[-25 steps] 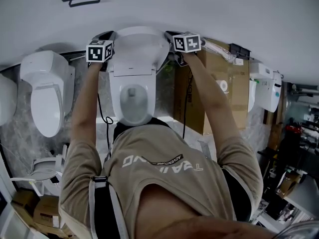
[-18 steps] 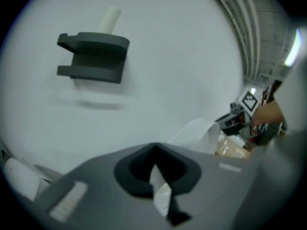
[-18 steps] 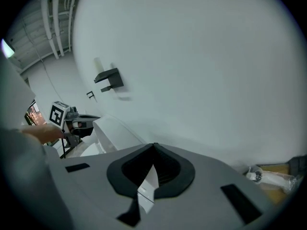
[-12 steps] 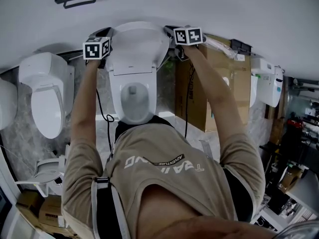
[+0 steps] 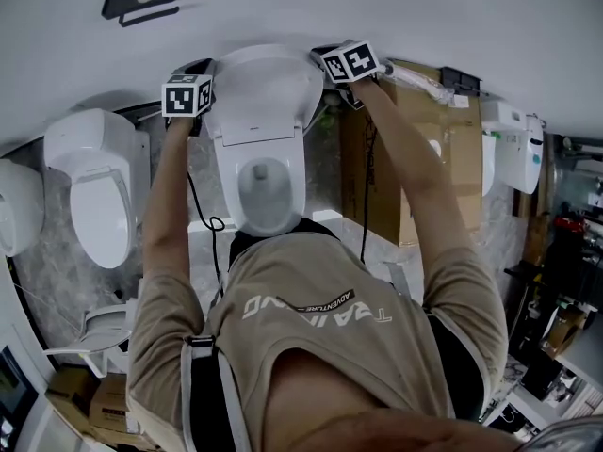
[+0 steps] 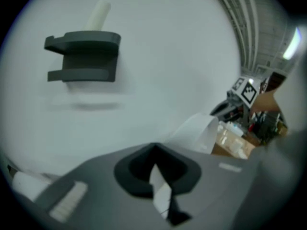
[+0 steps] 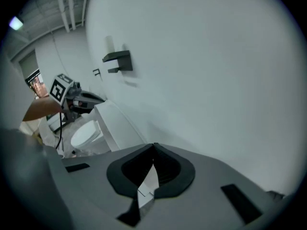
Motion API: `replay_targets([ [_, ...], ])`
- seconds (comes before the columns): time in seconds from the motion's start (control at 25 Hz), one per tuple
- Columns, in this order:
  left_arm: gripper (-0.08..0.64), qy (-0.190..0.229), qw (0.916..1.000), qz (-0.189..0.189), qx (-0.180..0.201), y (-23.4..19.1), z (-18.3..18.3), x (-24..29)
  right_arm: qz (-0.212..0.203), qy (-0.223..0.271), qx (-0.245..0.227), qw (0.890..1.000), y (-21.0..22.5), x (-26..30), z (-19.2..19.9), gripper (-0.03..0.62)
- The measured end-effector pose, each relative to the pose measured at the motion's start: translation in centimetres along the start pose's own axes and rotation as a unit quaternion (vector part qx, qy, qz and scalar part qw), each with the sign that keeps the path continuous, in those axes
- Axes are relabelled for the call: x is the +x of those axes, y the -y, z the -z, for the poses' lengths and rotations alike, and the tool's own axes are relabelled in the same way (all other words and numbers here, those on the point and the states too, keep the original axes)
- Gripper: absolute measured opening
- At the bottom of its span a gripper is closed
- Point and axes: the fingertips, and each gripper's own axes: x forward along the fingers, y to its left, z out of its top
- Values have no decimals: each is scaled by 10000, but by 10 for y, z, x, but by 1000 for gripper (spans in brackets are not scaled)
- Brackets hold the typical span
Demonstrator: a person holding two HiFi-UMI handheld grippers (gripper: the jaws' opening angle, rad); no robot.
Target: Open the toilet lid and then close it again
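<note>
Toilet lid (image 5: 268,88) upright against the wall, seat and bowl (image 5: 267,186) exposed below it. Left gripper (image 6: 153,147): jaws clenched tip to tip, nothing between them; the lid's edge stands just to its right and ahead. Right gripper (image 7: 153,146): jaws likewise pressed together and empty; lid just to its left. The grippers flank the lid's upper rim, one on each side; whether either touches it cannot be told. Dark wall holder (image 6: 84,56) above and ahead of the left gripper. Cardboard box (image 5: 415,139) below the right gripper.
</note>
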Motion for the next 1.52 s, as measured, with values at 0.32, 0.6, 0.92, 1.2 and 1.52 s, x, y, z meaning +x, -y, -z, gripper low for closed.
replay_targets([
  [0.32, 5, -123, 9966, -239, 773, 4, -18, -5, -47, 500, 382, 9980, -6, -1, -28, 14],
  [0.6, 5, -168, 9986, -76, 503, 9, -38, 17, 81, 485, 520, 9974, -2, 9, -32, 14],
  [0.92, 5, -330, 9993, 146, 135, 13, -36, 27, -96, 395, 614, 9973, -2, 9, -22, 14],
  [1.2, 5, -284, 9993, 199, 128, 30, -26, 13, -342, 345, 606, 9970, -17, 2, -6, 14],
  [1.52, 5, -351, 9990, 290, -26, 55, 7, -12, -577, 215, 406, 9973, -50, -5, 27, 14],
])
